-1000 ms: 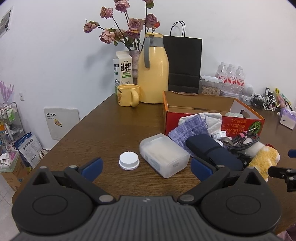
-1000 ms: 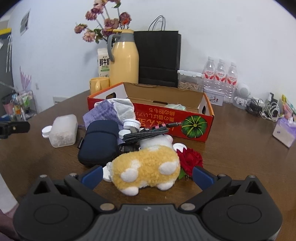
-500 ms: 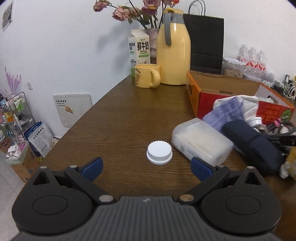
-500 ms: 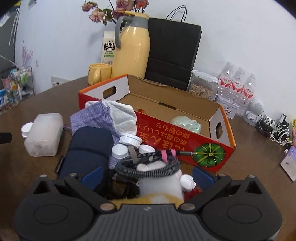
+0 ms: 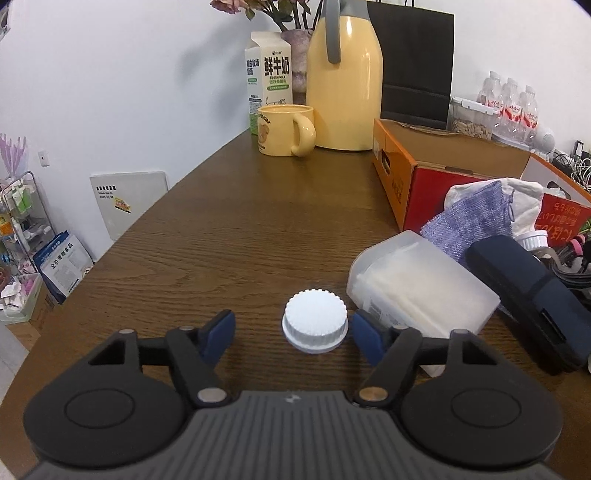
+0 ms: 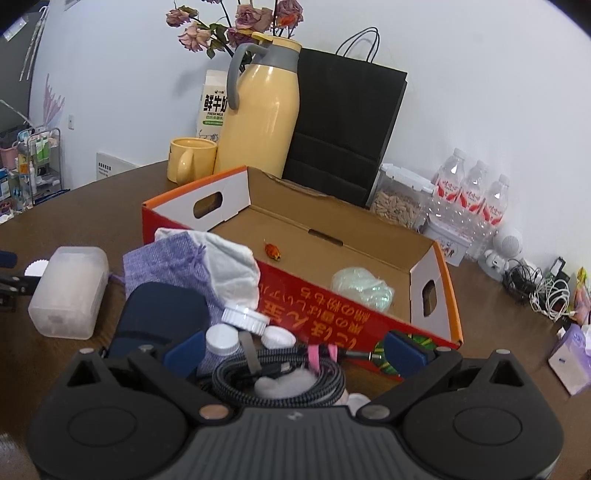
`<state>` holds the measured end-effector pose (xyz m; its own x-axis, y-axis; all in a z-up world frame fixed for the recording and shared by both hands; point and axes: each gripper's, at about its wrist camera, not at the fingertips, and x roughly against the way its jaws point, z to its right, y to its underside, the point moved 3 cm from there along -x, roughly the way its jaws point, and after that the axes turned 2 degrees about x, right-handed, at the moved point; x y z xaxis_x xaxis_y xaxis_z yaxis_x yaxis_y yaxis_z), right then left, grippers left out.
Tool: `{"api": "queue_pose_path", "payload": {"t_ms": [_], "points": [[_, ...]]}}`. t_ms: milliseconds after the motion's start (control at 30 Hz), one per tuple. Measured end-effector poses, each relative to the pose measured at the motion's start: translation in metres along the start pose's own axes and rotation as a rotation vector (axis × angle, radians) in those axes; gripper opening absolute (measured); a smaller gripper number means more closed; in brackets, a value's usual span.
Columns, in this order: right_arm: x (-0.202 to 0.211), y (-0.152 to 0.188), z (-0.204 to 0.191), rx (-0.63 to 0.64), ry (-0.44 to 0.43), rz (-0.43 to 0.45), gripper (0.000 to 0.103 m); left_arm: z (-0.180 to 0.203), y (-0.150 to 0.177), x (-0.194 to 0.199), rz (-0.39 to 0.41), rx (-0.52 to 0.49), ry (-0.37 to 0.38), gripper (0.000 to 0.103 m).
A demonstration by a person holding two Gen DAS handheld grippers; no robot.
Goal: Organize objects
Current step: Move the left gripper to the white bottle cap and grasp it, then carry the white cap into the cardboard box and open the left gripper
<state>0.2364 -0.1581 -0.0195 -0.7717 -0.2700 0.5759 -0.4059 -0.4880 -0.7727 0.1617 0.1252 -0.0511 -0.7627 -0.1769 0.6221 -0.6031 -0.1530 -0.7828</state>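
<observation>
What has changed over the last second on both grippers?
The left gripper moved in on the white cap and narrowed around it, not yet gripping. The right gripper advanced over the plush to the coiled cable, open. The cap, cable and box stayed put.

Left hand-held gripper narrowed, now straddling white cap.

Behind the box, the bag's foot is hidden. The pouch in front of the box is half covered by the right gripper, and the plush under the cable barely shows. The flowers behind the box are cut off by the left view's top edge.
</observation>
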Motion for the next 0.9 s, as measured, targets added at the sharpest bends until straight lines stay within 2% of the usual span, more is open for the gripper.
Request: {"api": "queue_pose_path", "payload": {"t_ms": [33, 100, 167, 267, 367, 433, 500, 667, 800, 900], "points": [[0.0, -0.001, 0.0, 0.002, -0.002, 0.005, 0.103, 0.001, -0.001, -0.003, -0.004, 0.0, 0.007, 0.061], [-0.001, -0.003, 0.0, -0.001, -0.004, 0.021, 0.103, 0.001, -0.002, -0.005, 0.006, 0.001, 0.023, 0.041], [-0.001, -0.006, 0.0, -0.003, -0.012, 0.039, 0.101, -0.002, -0.004, -0.004, 0.023, 0.031, 0.038, 0.041], [-0.003, -0.008, -0.003, 0.012, -0.05, 0.037, 0.089, -0.008, -0.007, 0.001, 0.048, 0.075, 0.033, 0.041], [-0.01, -0.009, -0.009, 0.043, -0.078, 0.013, 0.069, -0.011, -0.009, 0.008, 0.068, 0.089, 0.031, 0.041], [-0.017, -0.008, -0.012, 0.055, -0.101, -0.014, 0.048, -0.011, -0.011, 0.012, 0.08, 0.09, 0.035, 0.041], [-0.024, -0.007, -0.014, 0.063, -0.123, -0.039, 0.04, -0.011, -0.013, 0.016, 0.092, 0.088, 0.042, 0.041], [-0.034, -0.005, -0.015, 0.071, -0.157, -0.086, 0.033, -0.007, -0.014, 0.023, 0.107, 0.086, 0.054, 0.041], [-0.041, -0.003, -0.014, 0.06, -0.18, -0.109, 0.022, -0.005, -0.014, 0.026, 0.11, 0.083, 0.058, 0.041], [-0.042, -0.003, -0.016, 0.08, -0.186, -0.119, 0.02, -0.005, -0.014, 0.027, 0.114, 0.078, 0.057, 0.041]]}}
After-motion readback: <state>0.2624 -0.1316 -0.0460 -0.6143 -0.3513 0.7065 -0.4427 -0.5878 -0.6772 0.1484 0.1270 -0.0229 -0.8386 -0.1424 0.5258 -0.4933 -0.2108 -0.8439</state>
